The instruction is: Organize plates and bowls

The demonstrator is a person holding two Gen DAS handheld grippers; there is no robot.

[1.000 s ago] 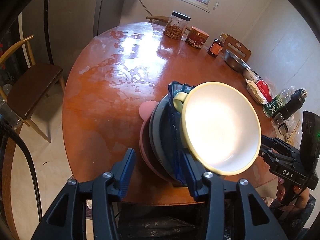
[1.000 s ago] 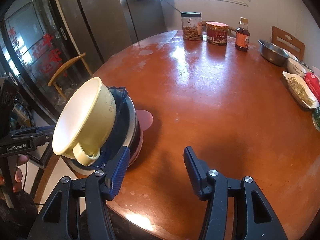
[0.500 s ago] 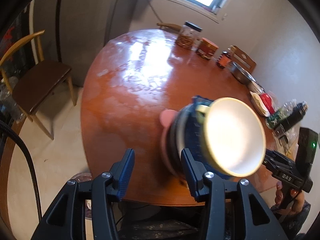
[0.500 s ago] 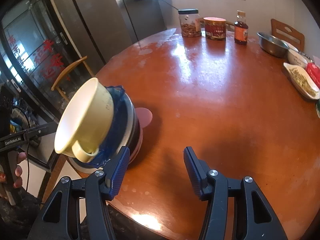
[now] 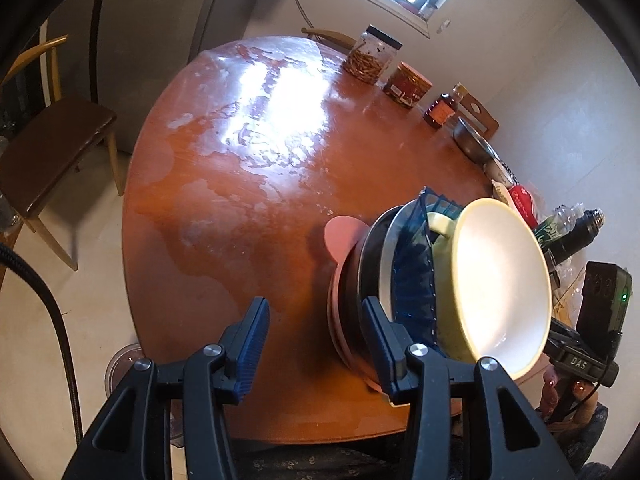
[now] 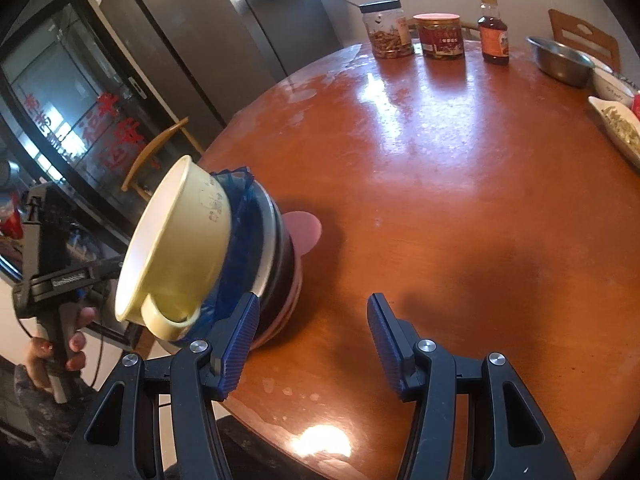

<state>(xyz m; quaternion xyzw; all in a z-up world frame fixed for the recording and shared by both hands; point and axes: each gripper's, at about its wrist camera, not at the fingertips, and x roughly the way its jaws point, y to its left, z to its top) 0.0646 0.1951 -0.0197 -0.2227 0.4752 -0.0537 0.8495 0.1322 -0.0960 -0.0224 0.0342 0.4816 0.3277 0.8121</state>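
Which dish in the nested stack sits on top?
The yellow bowl with the handle, nested in the blue ribbed dish. The steel and dark bowls and the pink plate with round ears lie beneath it.

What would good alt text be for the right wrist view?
A stack of dishes, topped by a yellow handled bowl, sits near the edge of a round wooden table. The open right gripper hovers empty beside it. Jars line the far edge.
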